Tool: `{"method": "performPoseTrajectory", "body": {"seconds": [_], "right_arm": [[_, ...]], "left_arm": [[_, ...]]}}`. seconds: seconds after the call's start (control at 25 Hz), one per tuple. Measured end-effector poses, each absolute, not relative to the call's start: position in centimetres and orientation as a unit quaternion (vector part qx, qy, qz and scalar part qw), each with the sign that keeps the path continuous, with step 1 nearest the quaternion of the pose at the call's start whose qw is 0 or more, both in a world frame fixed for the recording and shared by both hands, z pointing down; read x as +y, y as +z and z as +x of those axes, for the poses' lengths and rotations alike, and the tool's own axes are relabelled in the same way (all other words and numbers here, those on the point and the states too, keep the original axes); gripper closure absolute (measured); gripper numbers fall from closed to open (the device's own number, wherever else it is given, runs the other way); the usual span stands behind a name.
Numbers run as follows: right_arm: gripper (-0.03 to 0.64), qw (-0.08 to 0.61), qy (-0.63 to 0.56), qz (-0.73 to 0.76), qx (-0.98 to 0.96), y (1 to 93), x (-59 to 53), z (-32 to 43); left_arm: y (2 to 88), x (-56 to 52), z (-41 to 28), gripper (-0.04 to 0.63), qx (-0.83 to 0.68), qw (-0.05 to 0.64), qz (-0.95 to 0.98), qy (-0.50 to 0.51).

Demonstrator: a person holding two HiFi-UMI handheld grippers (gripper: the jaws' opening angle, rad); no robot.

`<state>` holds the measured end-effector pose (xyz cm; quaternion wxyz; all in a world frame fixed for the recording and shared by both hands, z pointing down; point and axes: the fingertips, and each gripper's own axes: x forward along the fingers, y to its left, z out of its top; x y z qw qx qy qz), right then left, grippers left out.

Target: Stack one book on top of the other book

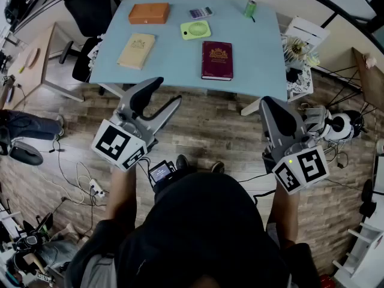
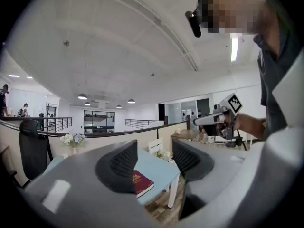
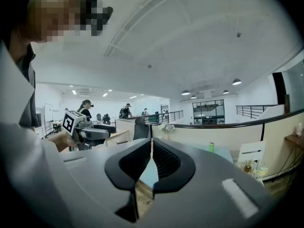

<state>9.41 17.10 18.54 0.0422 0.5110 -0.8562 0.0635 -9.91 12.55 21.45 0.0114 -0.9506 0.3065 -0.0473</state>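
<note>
A maroon book (image 1: 216,59) lies flat near the front edge of the light blue table (image 1: 258,53). A tan book (image 1: 137,50) lies to its left, well apart from it. Both grippers are held over the wooden floor in front of the table, short of either book. My left gripper (image 1: 166,90) is open with nothing between its jaws; in the left gripper view (image 2: 154,163) the maroon book (image 2: 141,182) shows through the gap. My right gripper (image 1: 268,104) is shut on nothing, and in the right gripper view (image 3: 151,152) its jaw tips touch.
At the table's back are an orange-brown box (image 1: 149,13), a green hand fan (image 1: 195,29), a calculator (image 1: 200,12) and a green can (image 1: 250,8). A black office chair (image 1: 90,11) stands at the table's left. A white side table (image 1: 303,47) with clutter stands at its right.
</note>
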Motion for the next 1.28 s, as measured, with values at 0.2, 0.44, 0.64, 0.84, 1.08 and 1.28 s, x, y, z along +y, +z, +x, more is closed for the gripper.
{"method": "performPoseTrajectory", "body": {"seconds": [0.2, 0.44, 0.64, 0.84, 1.08, 1.28], "right_arm": [[0.607, 0.050, 0.060, 0.520, -0.850, 18.7, 16.9, 8.2], [0.607, 0.053, 0.061, 0.533, -0.842, 19.0, 16.9, 6.7], [0.607, 0.054, 0.061, 0.547, -0.833, 19.0, 16.6, 5.1], [0.607, 0.043, 0.067, 0.560, -0.824, 18.9, 16.4, 3.4], [0.607, 0.047, 0.068, 0.561, -0.824, 18.7, 15.7, 1.6], [0.607, 0.050, 0.073, 0.553, -0.829, 19.0, 14.5, 1.3]], "left_arm": [[22.0, 12.3, -11.1, 0.314, 0.297, 0.009, -0.954, -0.046], [22.4, 12.2, -12.8, 0.314, 0.285, 0.011, -0.957, -0.048], [22.9, 11.6, -14.6, 0.314, 0.273, 0.009, -0.961, -0.047], [23.2, 11.3, -16.6, 0.314, 0.265, 0.007, -0.963, -0.040], [23.5, 10.7, -18.4, 0.314, 0.262, 0.005, -0.964, -0.036], [23.8, 10.2, -18.7, 0.314, 0.270, -0.001, -0.962, -0.035]]}}
